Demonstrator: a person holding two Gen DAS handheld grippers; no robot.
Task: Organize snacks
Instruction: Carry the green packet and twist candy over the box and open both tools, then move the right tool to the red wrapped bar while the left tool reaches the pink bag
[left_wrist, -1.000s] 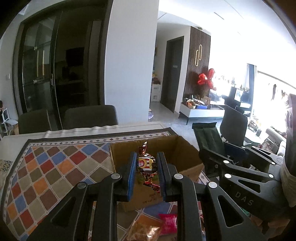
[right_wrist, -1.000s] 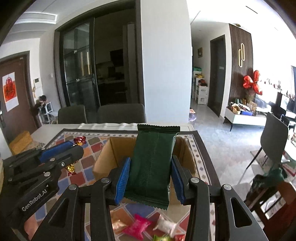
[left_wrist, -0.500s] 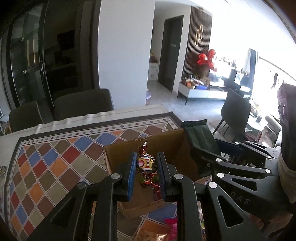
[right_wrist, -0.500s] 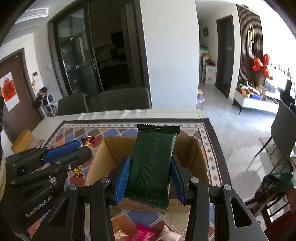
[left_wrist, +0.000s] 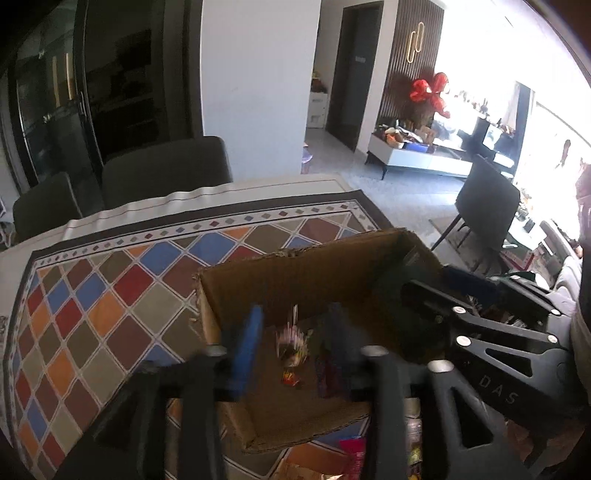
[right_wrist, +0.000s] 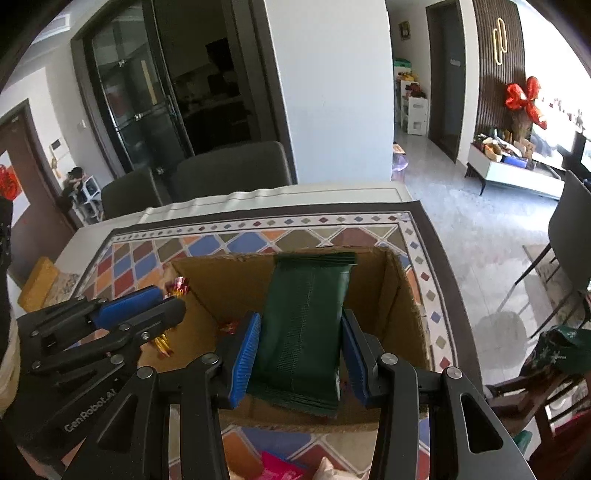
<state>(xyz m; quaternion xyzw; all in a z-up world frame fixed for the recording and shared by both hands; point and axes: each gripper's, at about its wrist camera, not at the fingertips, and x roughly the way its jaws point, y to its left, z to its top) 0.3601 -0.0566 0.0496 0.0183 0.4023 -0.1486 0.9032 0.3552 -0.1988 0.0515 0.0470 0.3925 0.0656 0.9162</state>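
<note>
Already the left tool is being spread over the cardboard box, the foil candy loose between its pads. The green packet is pinched by the opening right tool; tilted, it could snag on the box wall.

A green snack packet is seen between the blue pads of the right gripper, whose jaws are opening, above an open cardboard box. The box is set near the right edge of a chequered table mat. The left gripper is seen at the box's left wall, beside a wrapped candy.
</note>
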